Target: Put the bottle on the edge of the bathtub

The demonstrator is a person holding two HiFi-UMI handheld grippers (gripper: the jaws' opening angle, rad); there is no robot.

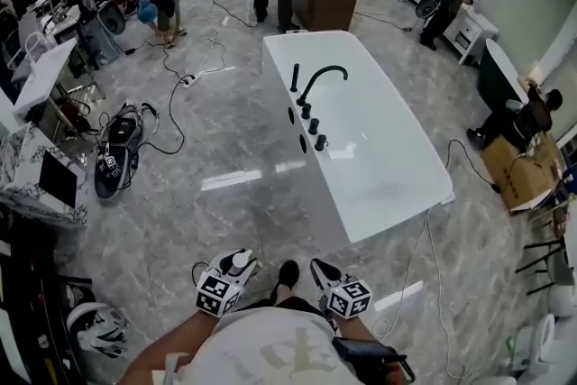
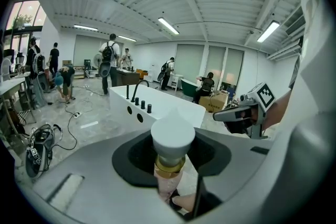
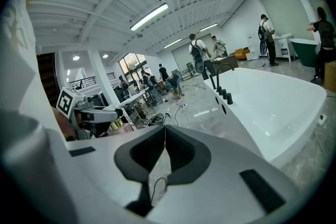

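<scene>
A bottle (image 2: 172, 137) with a white cap, a gold collar and a pink body stands upright between the jaws of my left gripper (image 1: 233, 271), which is shut on it. Its cap (image 1: 241, 260) shows in the head view just in front of the person. My right gripper (image 3: 165, 128) is shut with nothing in it and is held beside the left one (image 1: 322, 269). The white bathtub (image 1: 279, 68) with a black faucet (image 1: 320, 77) lies ahead across the grey floor, apart from both grippers. It also appears in the left gripper view (image 2: 173, 108) and the right gripper view (image 3: 294, 97).
Cables (image 1: 176, 117) and a dark bag (image 1: 115, 160) lie on the floor to the left. Desks (image 1: 41, 72) line the left wall. A dark cabinet (image 1: 325, 0) stands behind the tub, a cardboard box (image 1: 523, 171) to its right. Several people stand at the far end.
</scene>
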